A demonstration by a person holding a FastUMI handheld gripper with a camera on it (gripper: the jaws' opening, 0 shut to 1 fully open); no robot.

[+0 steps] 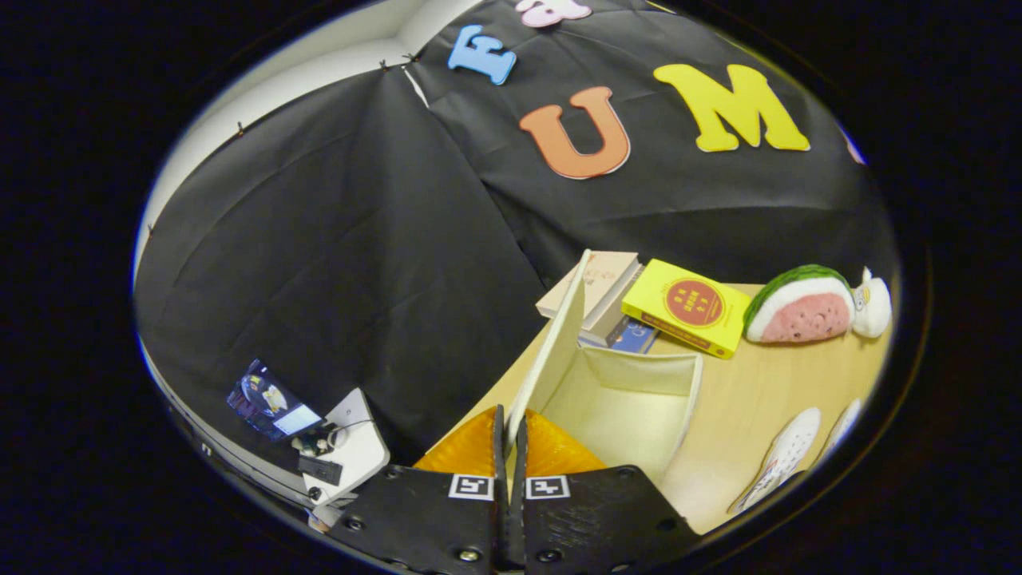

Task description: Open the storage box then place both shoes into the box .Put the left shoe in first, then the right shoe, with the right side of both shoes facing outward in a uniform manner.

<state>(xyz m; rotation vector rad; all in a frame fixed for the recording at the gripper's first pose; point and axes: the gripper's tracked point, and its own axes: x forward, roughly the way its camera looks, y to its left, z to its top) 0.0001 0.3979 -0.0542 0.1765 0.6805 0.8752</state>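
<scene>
I hold the gripper (509,447) tilted at lower centre of the frame, its fingers pinched together on the raised lid (551,351) of the open storage box (631,399). Both shoes (778,459) lie on the table (766,391), lower right.

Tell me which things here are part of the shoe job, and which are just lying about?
Job: gripper, shut on the box lid; storage box; two white shoes.
Lying about: books; watermelon toy; small white toy.
</scene>
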